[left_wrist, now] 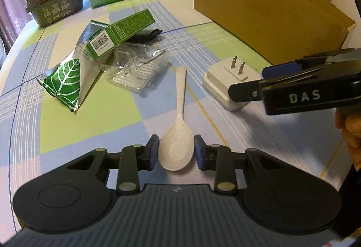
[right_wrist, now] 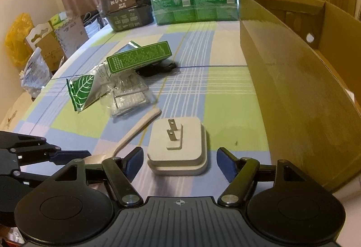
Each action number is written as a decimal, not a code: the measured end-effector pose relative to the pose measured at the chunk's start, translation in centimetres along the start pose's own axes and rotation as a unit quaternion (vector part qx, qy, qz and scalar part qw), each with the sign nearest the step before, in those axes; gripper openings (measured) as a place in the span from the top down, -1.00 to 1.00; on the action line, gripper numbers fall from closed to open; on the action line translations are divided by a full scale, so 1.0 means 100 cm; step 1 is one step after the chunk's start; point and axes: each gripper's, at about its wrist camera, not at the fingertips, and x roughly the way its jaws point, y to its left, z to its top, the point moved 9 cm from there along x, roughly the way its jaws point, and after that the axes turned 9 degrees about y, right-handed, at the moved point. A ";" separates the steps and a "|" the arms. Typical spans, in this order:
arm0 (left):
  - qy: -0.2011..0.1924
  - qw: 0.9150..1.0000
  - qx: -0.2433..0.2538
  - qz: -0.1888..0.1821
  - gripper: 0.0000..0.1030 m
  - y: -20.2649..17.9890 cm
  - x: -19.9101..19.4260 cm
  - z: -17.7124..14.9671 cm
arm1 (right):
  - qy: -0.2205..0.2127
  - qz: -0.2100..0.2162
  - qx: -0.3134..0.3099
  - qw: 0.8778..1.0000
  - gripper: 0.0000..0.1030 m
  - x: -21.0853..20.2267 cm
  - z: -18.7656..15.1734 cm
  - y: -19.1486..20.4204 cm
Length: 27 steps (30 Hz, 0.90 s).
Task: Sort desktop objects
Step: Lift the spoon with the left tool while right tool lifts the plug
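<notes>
— Two fingers of your left gripper point(left_wrist: 176, 150) flank the spoon point(left_wrist: 177, 145) bowl, open, just off it. Close squarely.

— And my right gripper point(right_wrist: 180, 163)?

— Spread wide around the plug adapter point(right_wrist: 178, 145), beside the spoon; centre before squeezing.

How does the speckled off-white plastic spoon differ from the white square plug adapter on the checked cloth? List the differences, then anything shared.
1. The speckled off-white plastic spoon is long and slim; the white square plug adapter is squat and blocky.
2. The spoon lies flat, bowl up; the adapter rests on its back with two metal prongs pointing up.
3. The spoon's bowl sits between the open left tool; the adapter sits between the open right tool.

Shared: both pale, both resting on the checked cloth.
</notes>
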 end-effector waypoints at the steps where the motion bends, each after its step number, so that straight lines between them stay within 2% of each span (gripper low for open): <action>1: -0.004 1.000 -0.002 -0.001 0.46 0.000 -0.001 0.001 | -0.001 -0.001 -0.002 1.000 -0.36 0.002 0.001 0.001; 6: -0.012 1.000 -0.009 -0.001 0.46 0.001 -0.004 0.003 | 0.001 -0.008 -0.010 1.000 -0.39 0.012 0.003 0.004; 14: -0.014 1.000 -0.017 0.003 0.46 0.005 -0.003 0.003 | 0.000 -0.039 -0.061 0.997 -0.39 0.028 0.004 0.018; 20: -0.010 1.000 -0.019 0.004 0.46 0.007 0.001 0.001 | 0.007 -0.048 -0.059 0.997 -0.38 0.034 0.002 0.014; 21: -0.010 1.000 -0.020 0.004 0.46 0.007 0.001 0.001 | 0.008 -0.048 -0.057 0.997 -0.37 0.034 0.001 0.014; 23: -0.010 1.000 -0.020 0.004 0.46 0.007 0.002 0.002 | 0.006 -0.050 -0.056 0.997 -0.22 0.033 0.002 0.013; 27: -0.008 1.000 -0.023 0.002 0.45 0.007 0.003 0.001 | 0.006 -0.051 -0.056 0.997 -0.20 0.032 0.002 0.012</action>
